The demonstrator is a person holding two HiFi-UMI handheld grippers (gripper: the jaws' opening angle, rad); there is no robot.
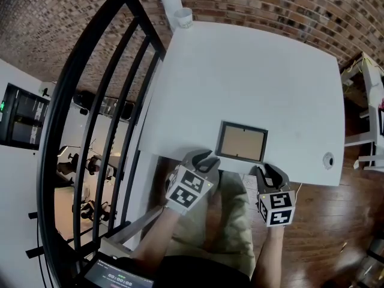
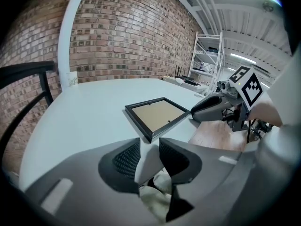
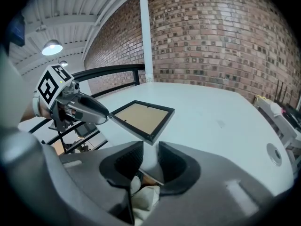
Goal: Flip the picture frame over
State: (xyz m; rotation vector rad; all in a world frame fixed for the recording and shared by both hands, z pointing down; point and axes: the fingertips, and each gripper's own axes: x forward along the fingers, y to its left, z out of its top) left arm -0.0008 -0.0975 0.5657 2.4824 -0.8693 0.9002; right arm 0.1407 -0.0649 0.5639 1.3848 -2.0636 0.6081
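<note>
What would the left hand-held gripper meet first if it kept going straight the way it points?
Most likely the frame, at its near corner, or the table just before it; depth is unclear.

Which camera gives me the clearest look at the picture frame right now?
Head view: the whole picture frame shows from above, unobstructed. Both gripper views show it slanted, with the other gripper's tip at one corner: the right gripper or the left gripper.
</note>
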